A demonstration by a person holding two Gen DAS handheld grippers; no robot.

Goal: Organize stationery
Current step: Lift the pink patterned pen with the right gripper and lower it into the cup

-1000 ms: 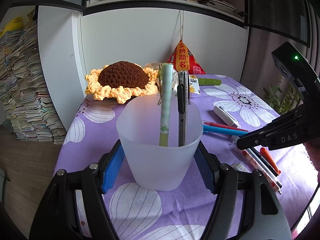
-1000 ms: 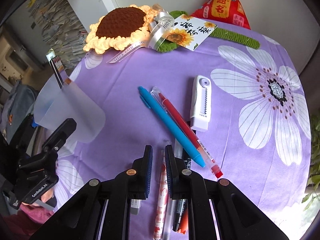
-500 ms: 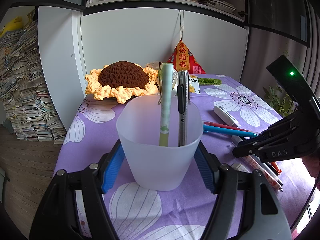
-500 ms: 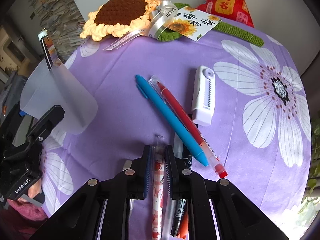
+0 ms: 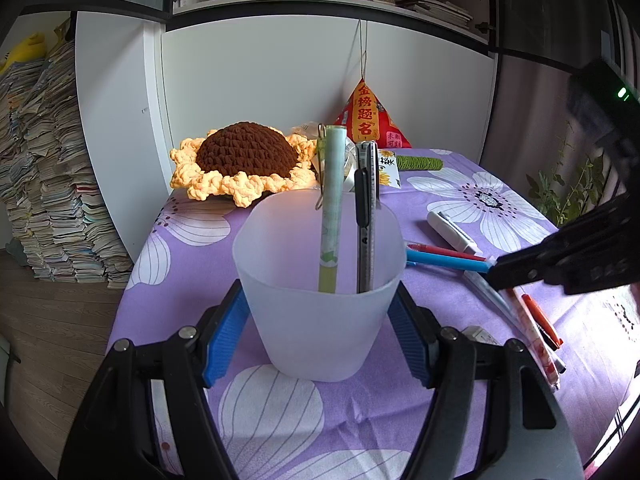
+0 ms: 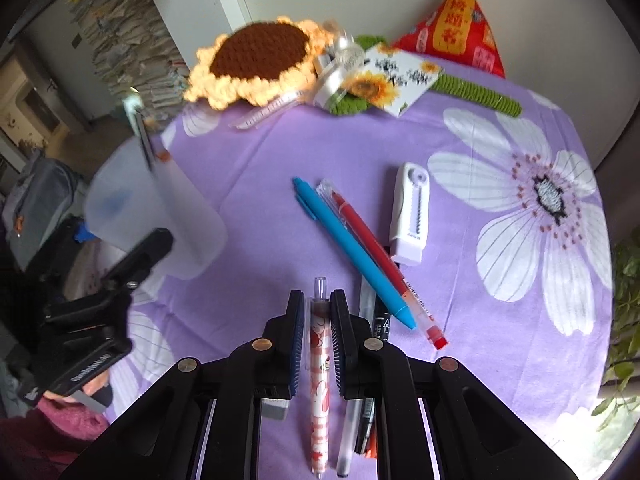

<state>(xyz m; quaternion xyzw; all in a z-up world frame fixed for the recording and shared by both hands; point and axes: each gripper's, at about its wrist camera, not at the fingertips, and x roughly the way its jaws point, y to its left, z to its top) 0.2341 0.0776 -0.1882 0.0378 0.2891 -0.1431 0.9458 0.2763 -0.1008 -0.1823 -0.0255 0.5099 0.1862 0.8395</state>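
Pens are the job right now, and I'm mid-pick: my right gripper (image 6: 316, 312) has its two pads pressed against the sides of the cartoon-print pen (image 6: 319, 364), which lies along the gap between them on the desk (image 6: 272, 184), so I'd call it clamped on that pen, not yet lifted. My left gripper (image 5: 320, 328) has its blue pads against both sides of the frosted cup (image 5: 320, 292), holding it upright on the cloth. Two things already stand in the cup, a pale green pen (image 5: 331, 208) and a dark utility knife (image 5: 366, 216).

Next move, as I read it: raise the pen clear of its neighbours, swing it across to the cup and tip it upright before letting go. The risk is dragging the clear pen (image 6: 348, 432) that lies just beside it.

Biggest first around me: white cabinet fronts behind, a tall stack of papers (image 5: 52, 184) to the side. Then the purple flowered cloth, a crocheted sunflower (image 6: 256, 60) at the far end, a red pyramid ornament (image 6: 460, 28) by the wall. Smaller: white correction tape (image 6: 410, 212), blue pen (image 6: 352, 252), red pen (image 6: 384, 260) touching it, all waiting their turn
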